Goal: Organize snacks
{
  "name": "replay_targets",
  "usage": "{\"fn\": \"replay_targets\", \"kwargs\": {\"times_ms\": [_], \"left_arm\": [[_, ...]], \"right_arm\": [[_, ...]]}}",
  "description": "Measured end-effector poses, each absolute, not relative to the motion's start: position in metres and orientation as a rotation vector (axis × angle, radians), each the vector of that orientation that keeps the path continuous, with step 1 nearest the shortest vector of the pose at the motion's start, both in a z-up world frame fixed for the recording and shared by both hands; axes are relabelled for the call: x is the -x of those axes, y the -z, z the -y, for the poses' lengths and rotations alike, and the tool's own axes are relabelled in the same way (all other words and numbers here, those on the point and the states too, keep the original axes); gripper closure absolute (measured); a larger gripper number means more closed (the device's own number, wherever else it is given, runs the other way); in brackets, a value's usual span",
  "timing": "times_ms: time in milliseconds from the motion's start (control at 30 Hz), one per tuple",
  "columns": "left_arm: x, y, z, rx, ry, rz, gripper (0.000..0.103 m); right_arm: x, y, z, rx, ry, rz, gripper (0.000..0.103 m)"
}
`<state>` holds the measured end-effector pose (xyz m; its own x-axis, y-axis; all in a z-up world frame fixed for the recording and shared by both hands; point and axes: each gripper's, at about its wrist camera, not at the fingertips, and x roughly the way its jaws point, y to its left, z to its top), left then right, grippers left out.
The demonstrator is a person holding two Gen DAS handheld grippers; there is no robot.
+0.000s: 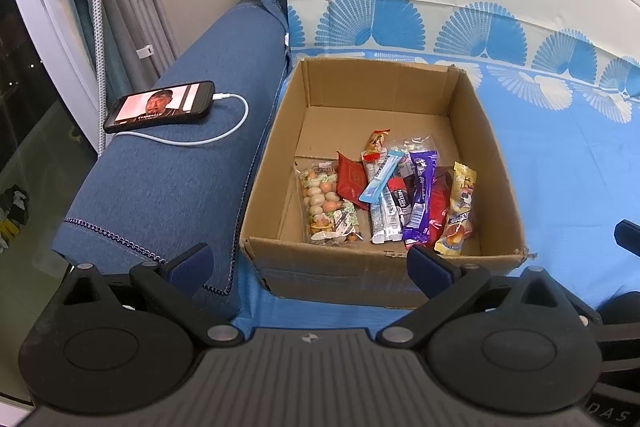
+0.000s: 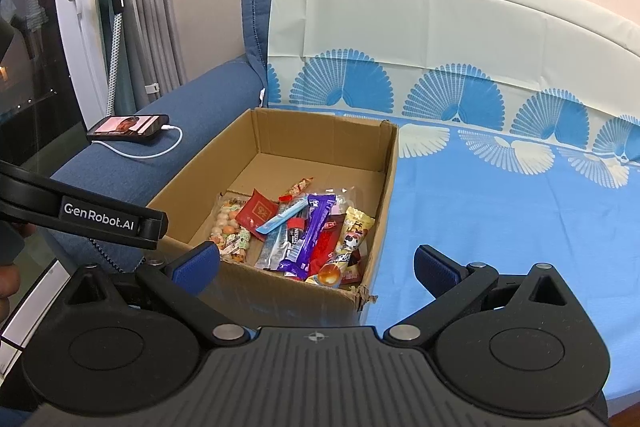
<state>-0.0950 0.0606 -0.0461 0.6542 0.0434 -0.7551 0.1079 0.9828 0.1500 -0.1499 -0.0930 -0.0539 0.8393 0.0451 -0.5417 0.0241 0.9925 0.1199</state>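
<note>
An open cardboard box is sitting on a blue patterned sheet, pressed against a blue sofa arm. Snack packets are lying bunched at its near end: a clear bag of coloured nuts, a purple bar, a light-blue stick, a red wrapper and a yellow packet. The left gripper and the right gripper are both hanging wide open, gripping nothing. A phone is lying plugged in on the arm.
</note>
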Motion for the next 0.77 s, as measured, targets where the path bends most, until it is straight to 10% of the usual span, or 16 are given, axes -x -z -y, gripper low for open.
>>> {"fn": "replay_targets", "kwargs": {"times_ms": [767], "left_arm": [[0.0942,0.0509,-0.0590,-0.196,0.016,-0.883,0.000]], "right_arm": [[0.1510,0.0552,0.0942,-0.140,0.000,-0.571,0.000]]}}
